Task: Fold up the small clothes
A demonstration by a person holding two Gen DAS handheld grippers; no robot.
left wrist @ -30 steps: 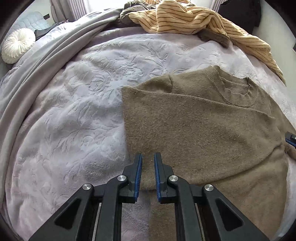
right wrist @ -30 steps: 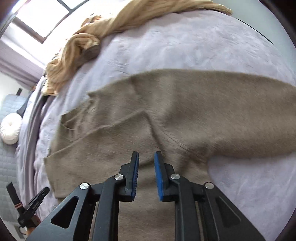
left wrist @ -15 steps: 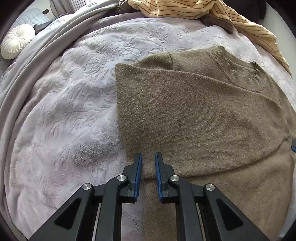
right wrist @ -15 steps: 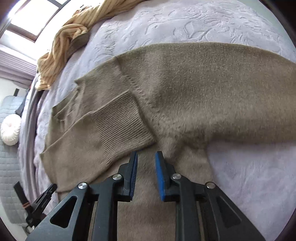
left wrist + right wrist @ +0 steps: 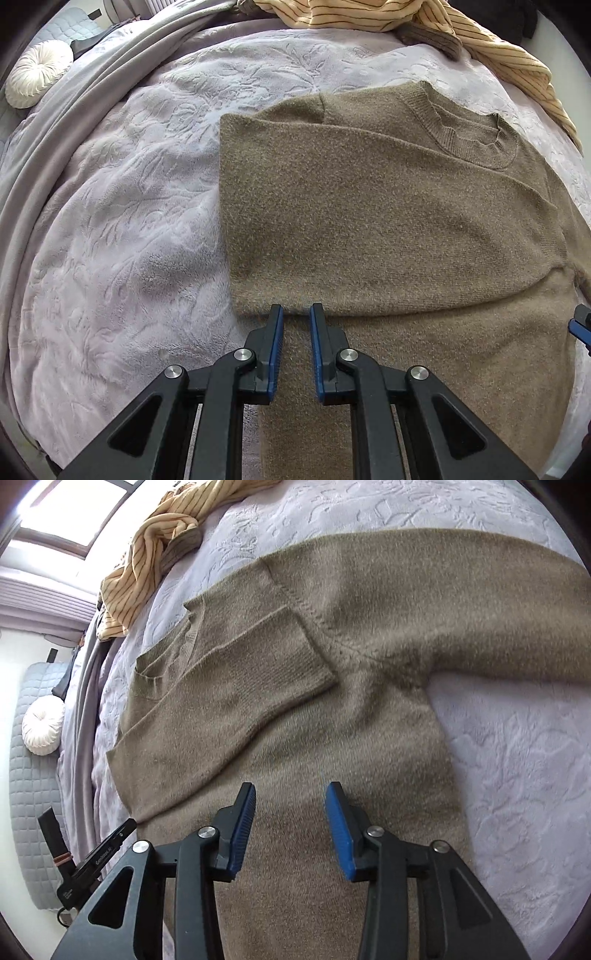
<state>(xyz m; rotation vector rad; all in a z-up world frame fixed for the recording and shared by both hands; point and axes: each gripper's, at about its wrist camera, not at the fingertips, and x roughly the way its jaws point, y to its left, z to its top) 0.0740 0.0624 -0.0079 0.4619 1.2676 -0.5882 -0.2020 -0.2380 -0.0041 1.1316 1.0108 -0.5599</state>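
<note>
An olive-brown knit sweater lies flat on the bed, neck hole at the far right. Its left sleeve is folded across the chest, ribbed cuff near the middle in the right wrist view. The other sleeve stretches out to the right. My left gripper hovers at the lower edge of the folded sleeve, jaws a narrow gap apart, holding nothing. My right gripper is open and empty above the sweater's body.
A pale lilac embossed blanket covers the bed. A yellow striped garment lies heaped at the far edge, also in the right wrist view. A round white cushion sits far left. The left gripper's body shows at lower left.
The right gripper let go of the sleeve cuff, which now lies flat on the chest, and its jaws opened wide as it backed off. The left gripper drew back slightly.
</note>
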